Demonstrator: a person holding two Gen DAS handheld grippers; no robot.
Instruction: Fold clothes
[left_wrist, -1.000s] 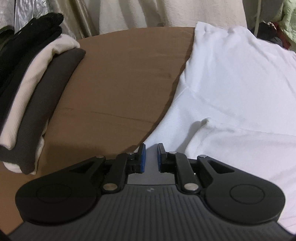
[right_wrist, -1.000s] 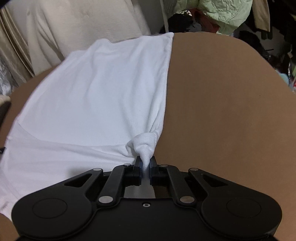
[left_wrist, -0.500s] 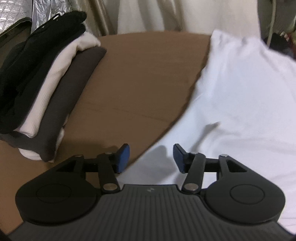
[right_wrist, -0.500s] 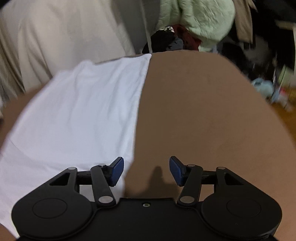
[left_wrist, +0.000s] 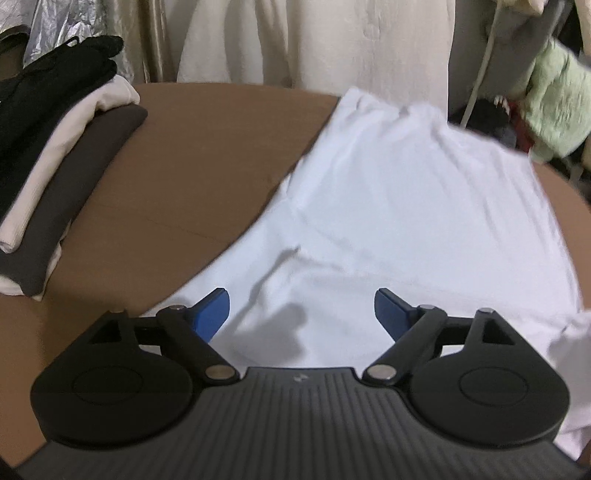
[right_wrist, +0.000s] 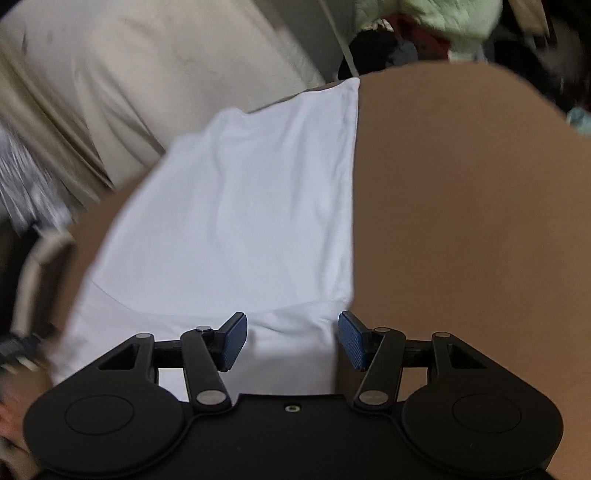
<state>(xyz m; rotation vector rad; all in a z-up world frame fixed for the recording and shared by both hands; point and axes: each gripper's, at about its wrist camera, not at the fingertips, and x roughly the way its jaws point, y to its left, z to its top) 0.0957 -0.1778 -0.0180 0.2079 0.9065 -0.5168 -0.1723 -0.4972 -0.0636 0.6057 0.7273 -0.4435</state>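
While cream drapes hang behind it, the brown table carries a white garment spread flat across its middle, one straight edge running along bare table in the right wrist view. Left of the garment, well apart from it, sits a stack of folded clothes: black on top, cream below, dark grey beneath. Pale green fabric and dark clutter lie beyond the far right rim. Left tongs stand wide, having just been opening, empty above the garment. Right tongs stand parted, likewise just opened, over the garment's near edge without pressing it. No legible writing appears.
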